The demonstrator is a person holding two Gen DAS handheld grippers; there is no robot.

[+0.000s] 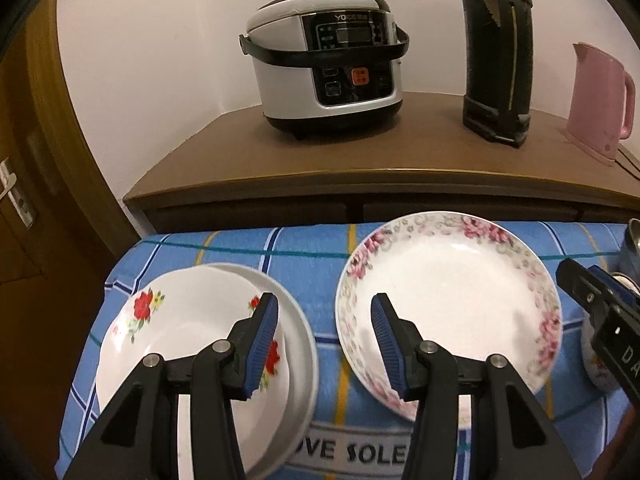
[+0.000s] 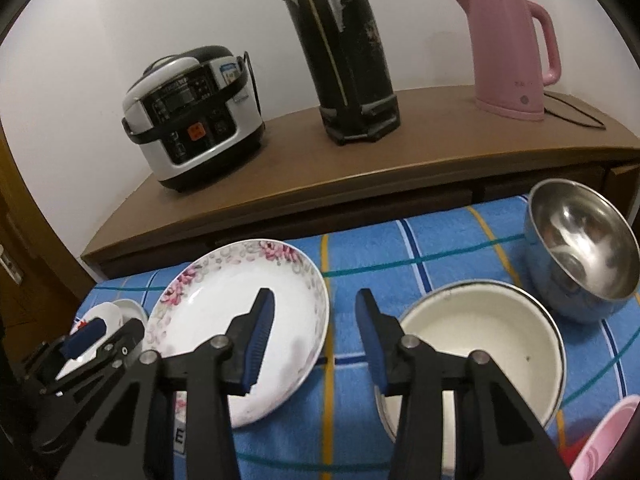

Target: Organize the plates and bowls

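Presently, a brown cabinet (image 1: 360,148) runs along the back wall and carries a rice cooker (image 1: 326,60), a black flask (image 1: 498,52) and a pink kettle (image 1: 598,104), well apart from one another. Below and in front lies a blue checked cloth (image 1: 304,256) bearing the crockery. At its left end a rose plate (image 1: 176,344) rests tilted inside a plain white plate (image 1: 300,320). Just beside, to the right, a plate with a pink floral rim (image 1: 448,280) lies flat. Further right, in the right wrist view, stand a cream bowl (image 2: 480,328) and, behind it, a steel bowl (image 2: 584,248) tipped toward the camera; the two are near each other, contact undetermined. A pink item shows at that view's lower right edge, unidentifiable. Left gripper (image 1: 325,342) hangs over the gap between the stacked plates and the floral plate, fingers spread, holding nothing. Right gripper (image 2: 315,338) hangs between the floral plate and cream bowl, fingers likewise apart and empty.
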